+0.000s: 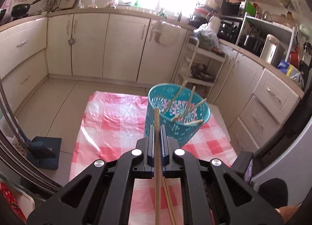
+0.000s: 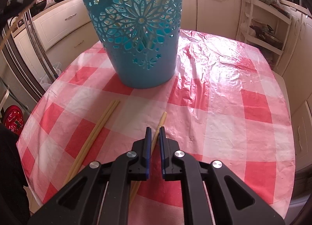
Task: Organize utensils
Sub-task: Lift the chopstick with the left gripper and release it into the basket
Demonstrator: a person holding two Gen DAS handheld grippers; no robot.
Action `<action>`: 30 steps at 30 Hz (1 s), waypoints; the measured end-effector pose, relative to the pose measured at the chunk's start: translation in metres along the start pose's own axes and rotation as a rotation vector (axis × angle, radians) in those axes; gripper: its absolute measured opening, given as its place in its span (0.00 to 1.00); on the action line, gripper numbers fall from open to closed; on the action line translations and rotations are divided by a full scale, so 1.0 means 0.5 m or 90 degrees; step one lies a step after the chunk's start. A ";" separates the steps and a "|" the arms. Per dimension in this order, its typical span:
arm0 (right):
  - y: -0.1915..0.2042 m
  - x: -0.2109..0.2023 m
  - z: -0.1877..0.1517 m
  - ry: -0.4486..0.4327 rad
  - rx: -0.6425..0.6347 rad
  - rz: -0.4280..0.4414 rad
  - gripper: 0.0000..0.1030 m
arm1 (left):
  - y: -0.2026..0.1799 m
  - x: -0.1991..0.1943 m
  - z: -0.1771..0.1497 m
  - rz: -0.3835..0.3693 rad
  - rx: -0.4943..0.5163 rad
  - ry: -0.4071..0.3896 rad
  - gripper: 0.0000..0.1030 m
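Four chopsticks [image 1: 192, 96] already stand in the blue basket [image 1: 175, 127] on the far cloth [image 2: 214, 108]. The left claw [image 1: 157, 127] pinches one stick [image 1: 156, 119]. The right claw [image 2: 155, 129] pinches another [image 2: 160, 121]. Two sticks [image 2: 97, 129] wait, near left.

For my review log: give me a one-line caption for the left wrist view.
Left gripper shut on a chopstick, raised over the checked tablecloth toward the teal basket holding other chopsticks.
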State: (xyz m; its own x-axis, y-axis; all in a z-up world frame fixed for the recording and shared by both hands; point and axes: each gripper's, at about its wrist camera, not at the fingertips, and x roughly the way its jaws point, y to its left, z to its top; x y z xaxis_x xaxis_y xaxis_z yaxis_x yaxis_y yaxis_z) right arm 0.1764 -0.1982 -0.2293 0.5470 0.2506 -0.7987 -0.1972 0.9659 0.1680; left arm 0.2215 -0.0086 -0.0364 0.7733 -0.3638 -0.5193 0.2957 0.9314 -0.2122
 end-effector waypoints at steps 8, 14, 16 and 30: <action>0.002 -0.001 -0.001 -0.001 -0.002 -0.002 0.08 | -0.029 -0.058 0.127 -0.052 -0.023 -0.108 0.05; 0.001 0.000 -0.001 0.000 0.000 -0.001 0.08 | -0.064 -0.031 0.211 -0.065 -0.021 -0.170 0.05; 0.000 -0.001 0.000 0.000 0.002 0.001 0.08 | -0.071 -0.014 0.233 -0.064 -0.025 -0.189 0.05; -0.020 -0.001 0.002 -0.002 0.033 0.031 0.08 | -0.040 0.166 0.252 -0.035 -0.100 -0.217 0.05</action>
State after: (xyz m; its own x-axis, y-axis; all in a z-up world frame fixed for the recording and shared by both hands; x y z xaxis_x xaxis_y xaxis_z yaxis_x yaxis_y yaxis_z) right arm 0.1788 -0.2079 -0.2303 0.5398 0.2982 -0.7872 -0.1819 0.9544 0.2368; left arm 0.3505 -0.0562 0.0290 0.9086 -0.3647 -0.2038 0.2730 0.8876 -0.3710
